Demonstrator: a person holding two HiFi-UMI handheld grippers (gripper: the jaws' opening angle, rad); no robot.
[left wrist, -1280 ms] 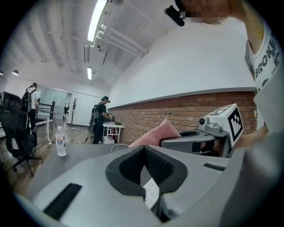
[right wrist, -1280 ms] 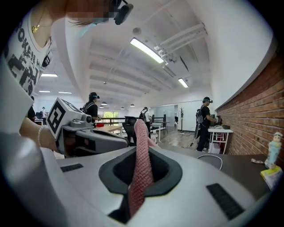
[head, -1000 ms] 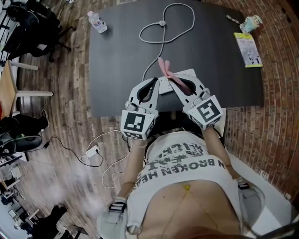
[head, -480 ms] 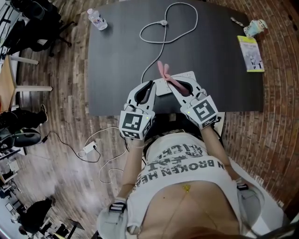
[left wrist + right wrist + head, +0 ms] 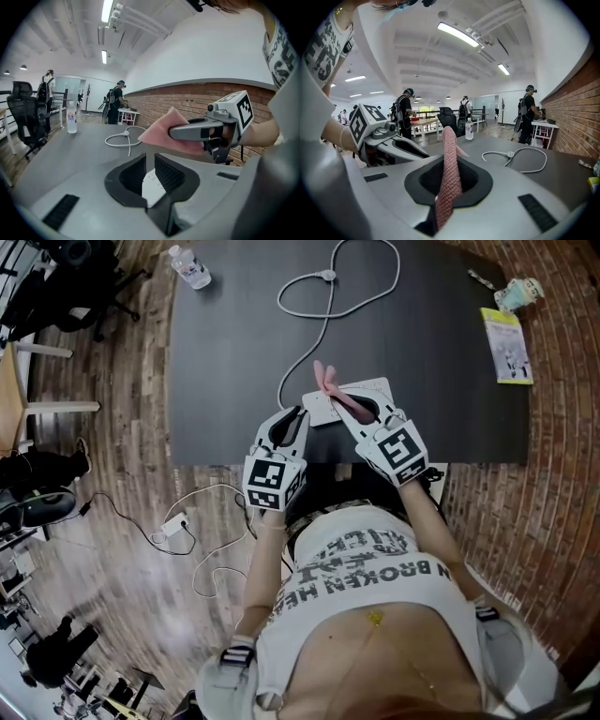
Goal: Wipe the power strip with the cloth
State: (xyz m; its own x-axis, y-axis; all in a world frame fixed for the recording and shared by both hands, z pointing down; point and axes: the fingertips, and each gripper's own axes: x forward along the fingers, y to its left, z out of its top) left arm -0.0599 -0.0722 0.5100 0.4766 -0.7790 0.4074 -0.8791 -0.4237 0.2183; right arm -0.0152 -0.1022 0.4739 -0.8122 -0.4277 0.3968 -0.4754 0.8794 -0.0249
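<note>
A white power strip [image 5: 377, 389] lies near the table's front edge, and its grey cable [image 5: 320, 329] loops away to a plug. My right gripper [image 5: 354, 407] is shut on a pink cloth [image 5: 324, 379] that sticks up over the strip's left part; the cloth [image 5: 449, 173] runs up between its jaws. At the strip's left end, my left gripper [image 5: 298, 415] has its jaws opening to a narrow gap. In the left gripper view the white strip [image 5: 149, 182] shows in that gap, and the cloth [image 5: 159, 131] hangs just beyond.
A water bottle [image 5: 190, 266] stands at the table's far left corner. A yellow booklet [image 5: 507, 346] and a small cup-like object [image 5: 518, 292] lie at the far right. A white adapter [image 5: 171, 526] with cords lies on the wooden floor. People stand in the background.
Both grippers stay at the power strip with the cloth still held. The head view has shifted slightly, so the table sits higher in the picture.
</note>
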